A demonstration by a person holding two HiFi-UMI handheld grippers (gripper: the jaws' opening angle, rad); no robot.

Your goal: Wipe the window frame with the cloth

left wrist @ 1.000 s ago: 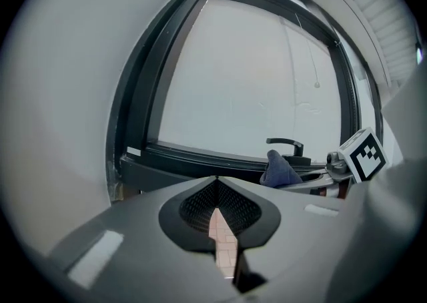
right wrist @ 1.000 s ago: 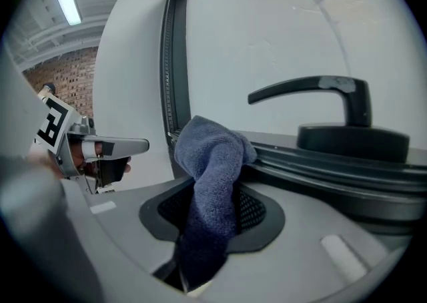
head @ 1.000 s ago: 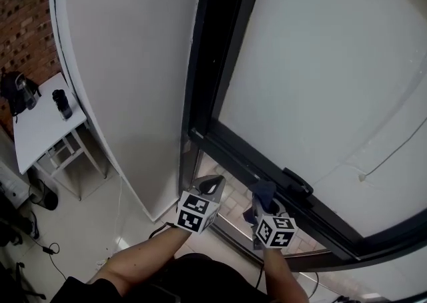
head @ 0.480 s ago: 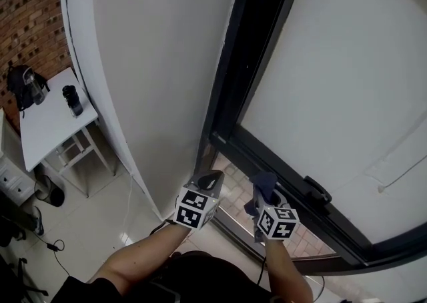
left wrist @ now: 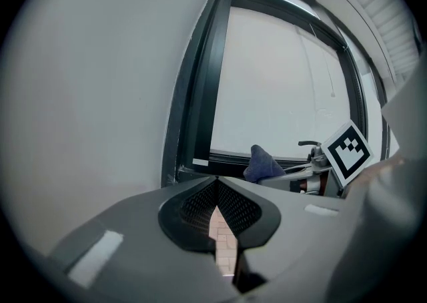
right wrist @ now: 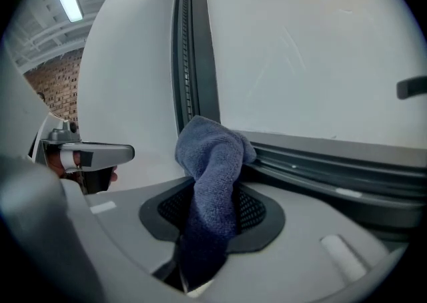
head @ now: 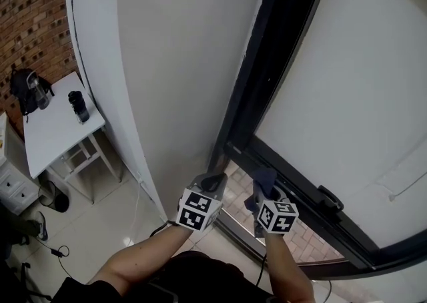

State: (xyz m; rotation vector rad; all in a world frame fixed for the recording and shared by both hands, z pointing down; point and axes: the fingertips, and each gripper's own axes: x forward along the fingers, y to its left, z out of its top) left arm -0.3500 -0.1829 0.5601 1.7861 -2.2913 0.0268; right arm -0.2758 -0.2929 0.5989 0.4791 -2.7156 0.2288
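Observation:
The black window frame [head: 277, 75] runs up the middle of the head view, and its bottom rail [head: 293, 178] slants down to the right. A blue cloth [head: 264, 179] sticks out of my right gripper [head: 262, 190], which is shut on it just short of the rail. In the right gripper view the cloth [right wrist: 211, 173] stands up between the jaws of the right gripper [right wrist: 209, 209], close to the frame [right wrist: 197, 61]. My left gripper [head: 211, 183] hangs to the left, near the frame's lower corner, shut and holding nothing. From the left gripper [left wrist: 215, 187] the cloth [left wrist: 261, 163] shows to the right.
A white curved wall [head: 173, 61] stands left of the frame. A dark handle [head: 331, 198] sits on the bottom rail. At far left is a white table [head: 47, 131] with a black bottle [head: 79, 106] and a bag [head: 27, 91], before a brick wall [head: 27, 15]. Cables [head: 50, 249] lie on the floor.
The view has swung left, so the frame now sits further right in it. Both grippers keep their spots, the cloth still held in the right one.

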